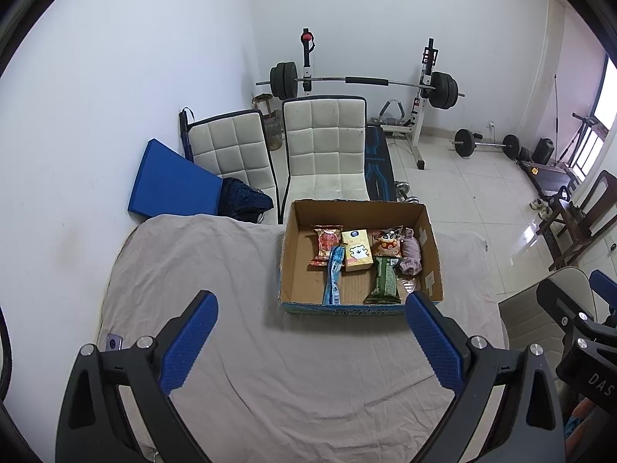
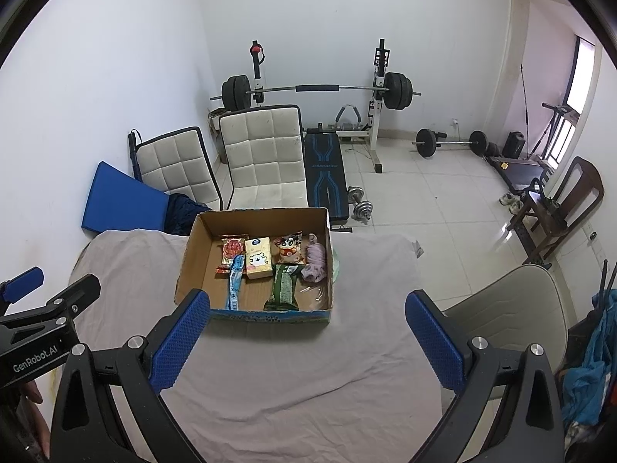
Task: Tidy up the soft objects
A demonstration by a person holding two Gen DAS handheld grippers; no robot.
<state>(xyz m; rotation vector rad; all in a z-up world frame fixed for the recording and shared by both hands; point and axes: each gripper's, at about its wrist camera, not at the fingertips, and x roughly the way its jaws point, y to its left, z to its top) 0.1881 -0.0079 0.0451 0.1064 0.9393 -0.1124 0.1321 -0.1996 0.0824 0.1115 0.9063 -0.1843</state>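
An open cardboard box (image 1: 432,254) stands on the grey cloth-covered table (image 1: 216,270); it also shows in the right wrist view (image 2: 193,254). Inside lie a red snack pack (image 1: 326,245), a blue tube pack (image 1: 333,277), a yellow tissue pack (image 1: 357,250), a cartoon plush (image 1: 388,242), a pink cloth (image 1: 410,256) and a green pack (image 1: 385,283). My left gripper (image 1: 310,341) is open and empty, held above the table in front of the box. My right gripper (image 2: 306,341) is open and empty, also in front of the box.
Two white padded chairs (image 1: 327,146) and a blue mat (image 1: 169,181) stand behind the table. A barbell rack (image 1: 362,83) and weights stand on the tiled floor. A beige chair (image 2: 509,308) is at the table's right. A phone (image 1: 112,343) lies at the table's left edge.
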